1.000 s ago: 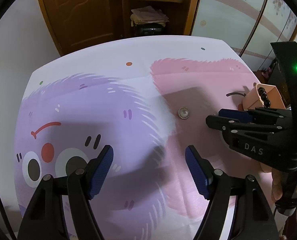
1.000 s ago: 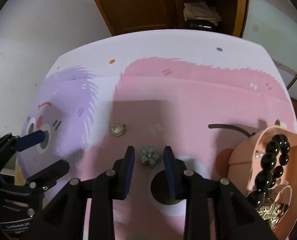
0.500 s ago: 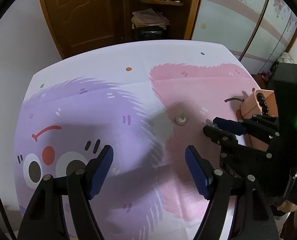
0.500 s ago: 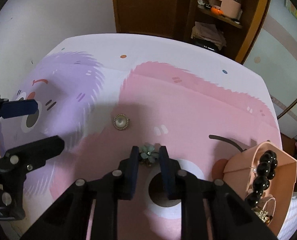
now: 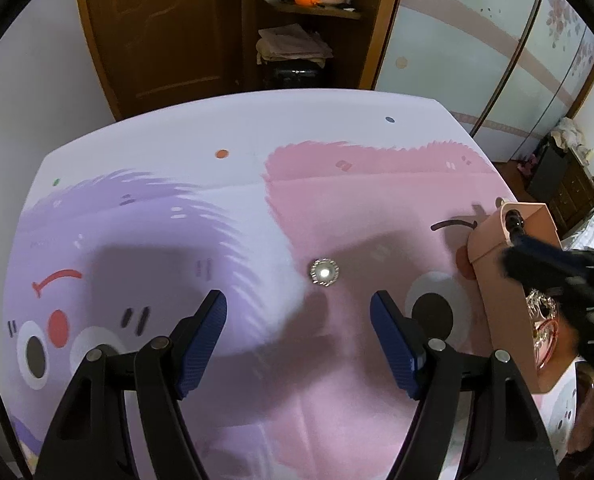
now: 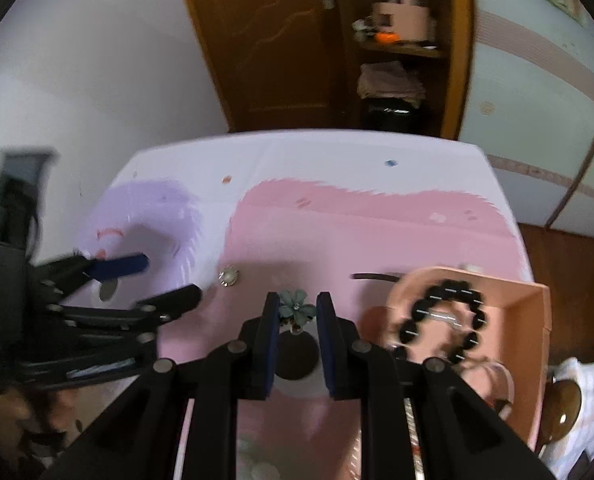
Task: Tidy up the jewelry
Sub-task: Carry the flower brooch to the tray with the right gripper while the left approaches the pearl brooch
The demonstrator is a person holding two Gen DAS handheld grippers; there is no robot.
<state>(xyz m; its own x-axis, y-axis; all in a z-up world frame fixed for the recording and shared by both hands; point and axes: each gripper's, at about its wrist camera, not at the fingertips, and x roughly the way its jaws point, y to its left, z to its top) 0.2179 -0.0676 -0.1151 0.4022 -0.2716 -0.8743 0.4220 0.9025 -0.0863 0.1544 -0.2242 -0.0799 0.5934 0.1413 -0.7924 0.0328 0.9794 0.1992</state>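
Observation:
My right gripper [image 6: 297, 312] is shut on a small green flower brooch [image 6: 295, 309] and holds it above the cloth, left of the peach jewelry box [image 6: 533, 320]. The box holds a black bead bracelet [image 6: 443, 326] and other pieces. A round pearl brooch [image 5: 324, 273] lies on the pink part of the cloth, ahead of my open, empty left gripper [image 5: 299, 320]; it also shows in the right wrist view [image 6: 228, 276]. In the left wrist view the box [image 5: 497, 280] stands at the right with the blurred right gripper over it.
The table is covered by a cartoon monster tablecloth [image 5: 157, 240] in purple and pink. A wooden door [image 5: 157, 28] and a shelf with folded cloth [image 5: 293, 46] stand behind the table. The table's right edge lies just past the box.
My right gripper has risen with the green flower brooch and moved right toward the box. The left gripper has stayed open and shifted slightly so the pearl brooch sits between its fingers' line.

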